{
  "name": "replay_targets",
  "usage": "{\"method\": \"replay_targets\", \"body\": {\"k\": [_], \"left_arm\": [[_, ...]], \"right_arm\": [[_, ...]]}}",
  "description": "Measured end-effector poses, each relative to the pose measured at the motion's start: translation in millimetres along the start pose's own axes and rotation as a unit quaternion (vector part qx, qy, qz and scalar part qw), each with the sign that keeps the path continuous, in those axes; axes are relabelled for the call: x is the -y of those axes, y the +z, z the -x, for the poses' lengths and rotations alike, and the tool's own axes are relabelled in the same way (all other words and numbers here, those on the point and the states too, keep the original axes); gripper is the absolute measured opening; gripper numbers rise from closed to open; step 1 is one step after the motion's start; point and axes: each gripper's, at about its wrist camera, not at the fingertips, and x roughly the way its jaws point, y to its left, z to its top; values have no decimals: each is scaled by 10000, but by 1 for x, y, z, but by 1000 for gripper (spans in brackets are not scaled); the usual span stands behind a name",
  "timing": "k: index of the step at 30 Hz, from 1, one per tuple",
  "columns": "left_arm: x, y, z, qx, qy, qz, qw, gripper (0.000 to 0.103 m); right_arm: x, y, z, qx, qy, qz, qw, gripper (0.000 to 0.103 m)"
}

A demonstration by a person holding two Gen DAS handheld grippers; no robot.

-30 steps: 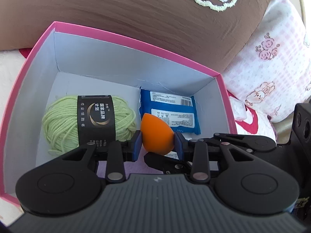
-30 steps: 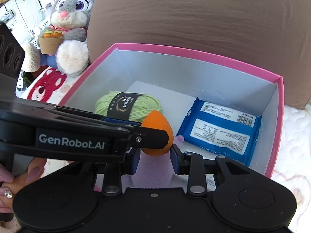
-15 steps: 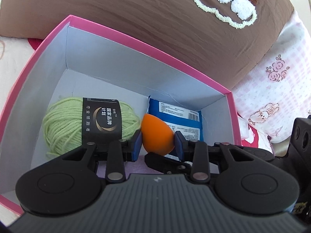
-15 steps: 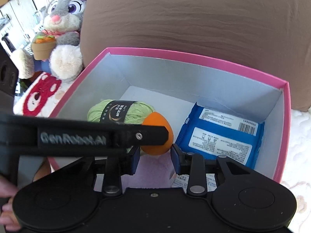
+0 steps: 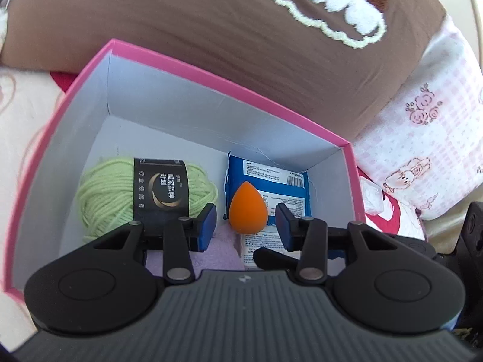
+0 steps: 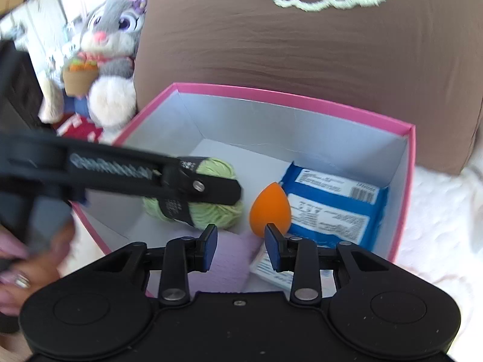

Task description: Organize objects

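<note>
An orange teardrop sponge (image 5: 248,208) rests in the pink box (image 5: 229,75), leaning on a blue wipes pack (image 5: 271,175). My left gripper (image 5: 246,226) hangs just above it. Its jaws are opening, and the sponge sits in the gap with neither pad touching it. In the right wrist view the sponge (image 6: 270,209) lies free, with the left gripper's finger (image 6: 217,187) up and to its left. My right gripper (image 6: 241,246) hovers over the box's near side with its pads apart and nothing held, above a purple cloth (image 6: 232,259).
Green yarn with a black band (image 5: 105,193) fills the box's left side, and a white packet (image 5: 259,247) lies near the front. A brown pillow (image 5: 211,15) stands behind the box, a plush rabbit (image 6: 114,45) to its left, and a pink patterned pillow (image 5: 422,126) to its right.
The left jaws have parted and let go of the orange sponge, which now lies in the box. Seen from the right wrist, the left gripper has drawn back leftward from it.
</note>
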Motion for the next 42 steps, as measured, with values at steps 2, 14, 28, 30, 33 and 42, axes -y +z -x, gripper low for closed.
{"method": "replay_targets", "body": {"k": [2, 14, 28, 30, 33, 42], "left_arm": [[6, -1, 8, 39, 167, -106, 9998, 45], [29, -18, 51, -500, 625, -19, 9968, 47], [78, -50, 135, -219, 1149, -1139, 9866, 57], [77, -51, 142, -305, 1278, -1080, 9854, 57], [74, -55, 154, -356, 1366, -976, 9852, 58], [79, -82, 177, -359, 1195, -722, 9896, 66]], "right_arm": [[0, -1, 7, 107, 15, 0, 9999, 40], [1, -23, 61, 392, -157, 96, 9991, 40], [-29, -32, 134, 228, -254, 36, 9994, 46], [-34, -37, 145, 271, -166, 79, 9995, 49], [-41, -44, 160, 275, -107, 122, 9995, 52], [-49, -59, 199, 301, -206, 417, 9985, 75]]}}
